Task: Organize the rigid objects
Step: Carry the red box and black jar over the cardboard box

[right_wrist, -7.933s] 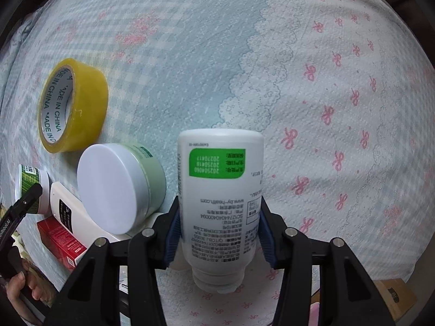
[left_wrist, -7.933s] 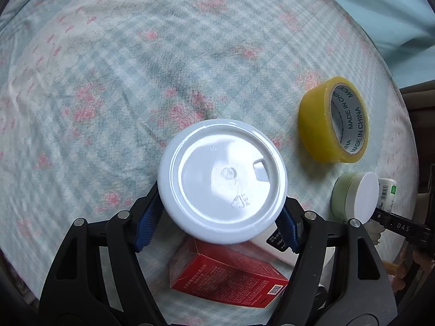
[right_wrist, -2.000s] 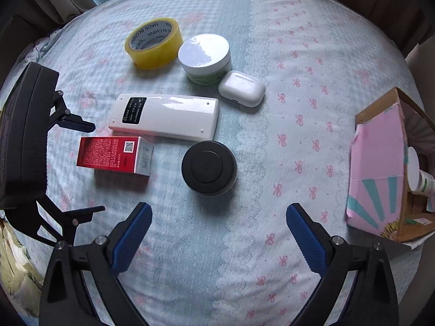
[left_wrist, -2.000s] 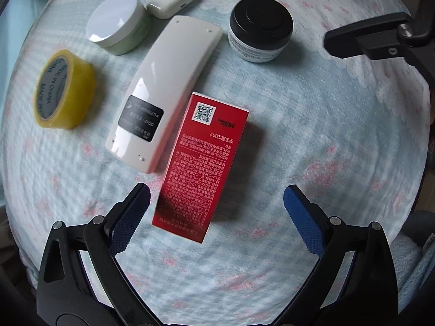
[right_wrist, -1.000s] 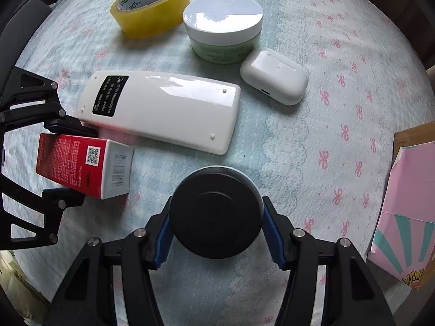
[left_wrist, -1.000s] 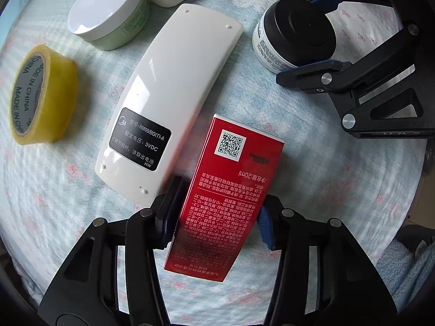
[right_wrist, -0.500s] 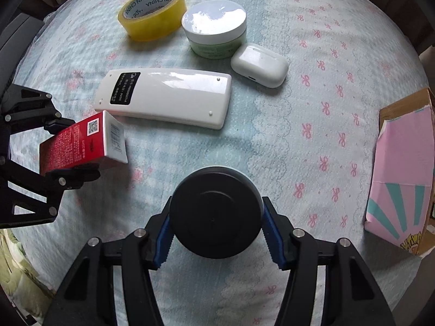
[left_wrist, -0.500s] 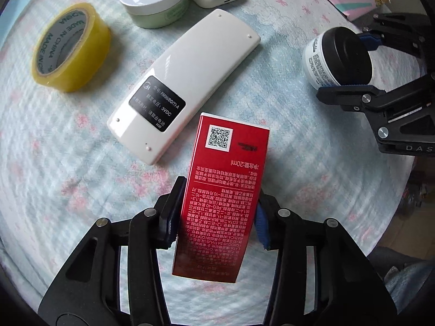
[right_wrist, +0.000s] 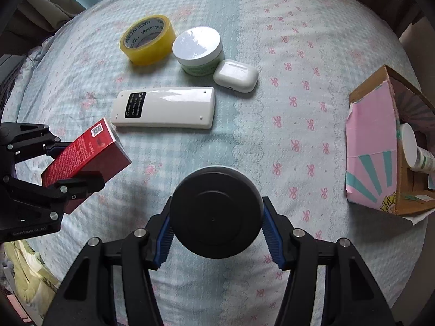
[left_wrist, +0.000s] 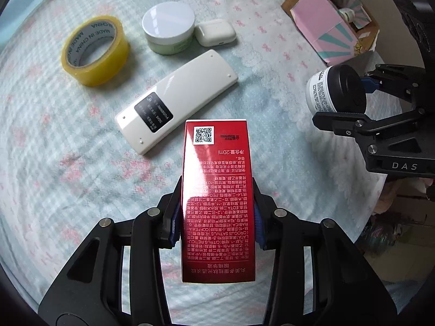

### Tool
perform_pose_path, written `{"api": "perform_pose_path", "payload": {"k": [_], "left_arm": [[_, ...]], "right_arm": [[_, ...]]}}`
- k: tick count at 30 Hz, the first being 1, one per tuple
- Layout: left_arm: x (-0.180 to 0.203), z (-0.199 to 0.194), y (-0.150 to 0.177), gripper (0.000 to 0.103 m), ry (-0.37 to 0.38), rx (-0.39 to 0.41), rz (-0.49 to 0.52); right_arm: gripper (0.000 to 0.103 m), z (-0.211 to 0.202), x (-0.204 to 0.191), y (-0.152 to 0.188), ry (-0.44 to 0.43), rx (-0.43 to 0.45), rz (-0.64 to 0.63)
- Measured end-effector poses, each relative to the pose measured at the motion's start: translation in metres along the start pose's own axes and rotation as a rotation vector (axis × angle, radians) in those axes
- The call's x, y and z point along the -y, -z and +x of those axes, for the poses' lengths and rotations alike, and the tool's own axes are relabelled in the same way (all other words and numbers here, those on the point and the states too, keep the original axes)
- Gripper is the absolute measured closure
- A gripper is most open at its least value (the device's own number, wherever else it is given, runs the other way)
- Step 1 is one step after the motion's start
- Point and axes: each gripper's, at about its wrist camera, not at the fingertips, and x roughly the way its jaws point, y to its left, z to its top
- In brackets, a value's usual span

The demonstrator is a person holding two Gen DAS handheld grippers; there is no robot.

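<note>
Two fisheye views look steeply down on a bed (left_wrist: 68, 203) from fairly close above. Each sits behind its own fingers. Both share the tape (left_wrist: 95, 54), remote (right_wrist: 164, 107) and pink box (right_wrist: 380, 146); each also sees the other gripper.

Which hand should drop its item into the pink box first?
Right, probably. The right gripper, its jaws clamped on the black-lidded jar, is nearer the pink box; the left gripper, holding the red carton, sits farther away.
</note>
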Motion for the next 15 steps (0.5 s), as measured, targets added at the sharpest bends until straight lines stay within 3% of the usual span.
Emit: {"api": "perform_pose_path", "payload": {"k": [9,15], "left_arm": [[0.053,-0.084,-0.026,0.066,0.043,0.130,-0.022],[0.107,-0.113,-0.063,0.066,0.045,0.205,0.023]], "right_arm": [[0.049,-0.089,0.028,0.012,-0.036,0.096,0.121],[0.049,-0.143,0.067,0.024,-0.045,0.151,0.183]]}}
